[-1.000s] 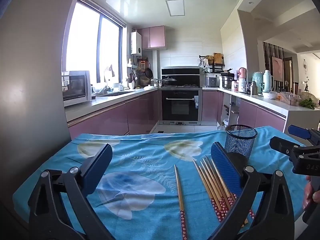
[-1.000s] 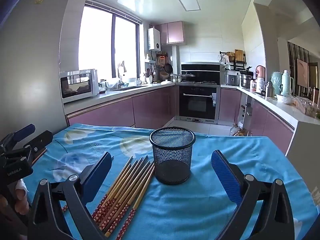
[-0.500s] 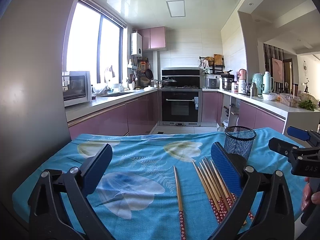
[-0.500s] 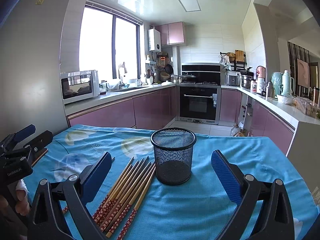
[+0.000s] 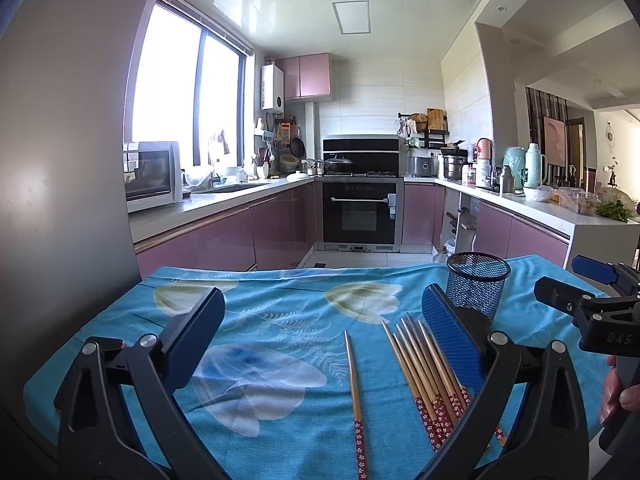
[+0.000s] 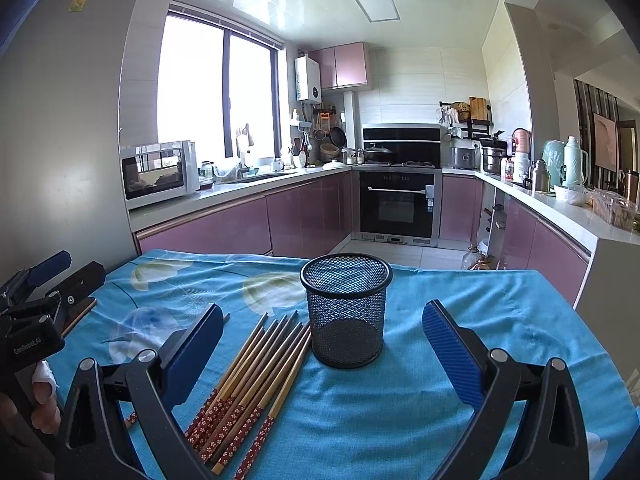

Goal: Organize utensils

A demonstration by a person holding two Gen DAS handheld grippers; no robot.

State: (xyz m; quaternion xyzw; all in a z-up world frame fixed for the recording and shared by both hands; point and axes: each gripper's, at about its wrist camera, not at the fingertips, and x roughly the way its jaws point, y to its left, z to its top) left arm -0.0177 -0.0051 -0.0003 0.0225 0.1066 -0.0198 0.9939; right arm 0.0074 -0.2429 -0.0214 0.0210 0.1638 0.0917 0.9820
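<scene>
Red-patterned ends of the bamboo chopsticks [image 6: 256, 376] partly hidden behind the left gripper [image 5: 322, 338]; black mesh cup [image 6: 346, 310] upright beside them. Right gripper [image 6: 323, 342] jaws apart, left too.

Right gripper [image 5: 608, 320] body, at three o'clock: reads "DAS", rest cut off.
Left gripper [image 6: 32, 320] body, at nine o'clock: reads "GenRobot.AI".

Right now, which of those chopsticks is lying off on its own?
The single chopstick lying left of the bundle of chopsticks. Bare blue tablecloth separates it from them, while the others lie packed side by side near the mesh cup.
</scene>
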